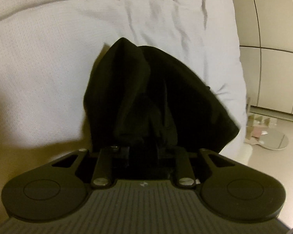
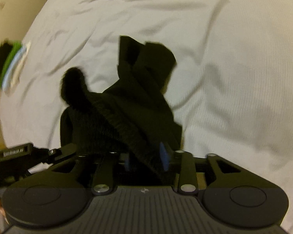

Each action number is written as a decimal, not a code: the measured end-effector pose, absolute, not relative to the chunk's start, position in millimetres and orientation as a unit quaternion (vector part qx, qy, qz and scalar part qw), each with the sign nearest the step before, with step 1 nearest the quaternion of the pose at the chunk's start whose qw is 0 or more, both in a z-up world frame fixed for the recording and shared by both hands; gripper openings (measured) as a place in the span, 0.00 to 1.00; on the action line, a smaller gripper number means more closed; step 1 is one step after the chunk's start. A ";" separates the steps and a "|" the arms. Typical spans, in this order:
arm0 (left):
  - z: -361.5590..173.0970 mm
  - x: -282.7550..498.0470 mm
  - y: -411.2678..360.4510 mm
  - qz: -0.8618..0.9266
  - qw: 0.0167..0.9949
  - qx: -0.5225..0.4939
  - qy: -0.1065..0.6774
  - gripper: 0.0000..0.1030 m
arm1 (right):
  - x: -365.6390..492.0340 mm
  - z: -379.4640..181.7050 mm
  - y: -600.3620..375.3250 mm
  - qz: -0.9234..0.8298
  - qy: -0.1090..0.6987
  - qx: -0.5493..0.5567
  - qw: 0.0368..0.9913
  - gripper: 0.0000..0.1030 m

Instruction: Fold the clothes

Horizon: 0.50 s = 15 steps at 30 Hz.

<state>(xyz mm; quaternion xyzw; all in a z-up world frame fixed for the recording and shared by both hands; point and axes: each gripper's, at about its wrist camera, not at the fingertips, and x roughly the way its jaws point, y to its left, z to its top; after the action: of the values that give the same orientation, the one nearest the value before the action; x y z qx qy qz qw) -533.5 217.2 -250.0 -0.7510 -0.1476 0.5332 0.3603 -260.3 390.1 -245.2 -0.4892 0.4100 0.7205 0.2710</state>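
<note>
A black garment (image 1: 158, 101) lies bunched on the white bed sheet (image 1: 48, 62), near the bed's right edge in the left wrist view. It looks soft, limp and light, with a ribbed band, so a hemmed edge or corner seems the best hold. The left gripper (image 1: 146, 152) is clamped on a fold. The right gripper (image 2: 146, 156) stands apart, with cloth draped between its blue pads (image 2: 163, 154).
</note>
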 end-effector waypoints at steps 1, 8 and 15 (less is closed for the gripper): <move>-249.0 -533.6 218.1 0.537 0.359 -0.750 -0.142 0.19 | -267.4 -238.9 390.5 0.736 0.378 -0.495 0.265 0.58; -258.5 -532.2 219.8 0.554 0.343 -0.748 -0.125 0.19 | -330.5 -221.5 395.6 0.805 0.231 -0.507 0.204 0.43; -247.2 -548.1 222.1 0.546 0.355 -0.747 -0.136 0.15 | -294.7 -231.8 398.2 0.772 0.339 -0.489 0.223 0.10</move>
<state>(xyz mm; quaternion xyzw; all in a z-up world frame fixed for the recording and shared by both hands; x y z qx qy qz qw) -548.1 222.1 -247.2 -0.7468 -0.1357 0.5455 0.3555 -294.7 398.2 -231.8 -0.4890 0.3386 0.7723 0.2232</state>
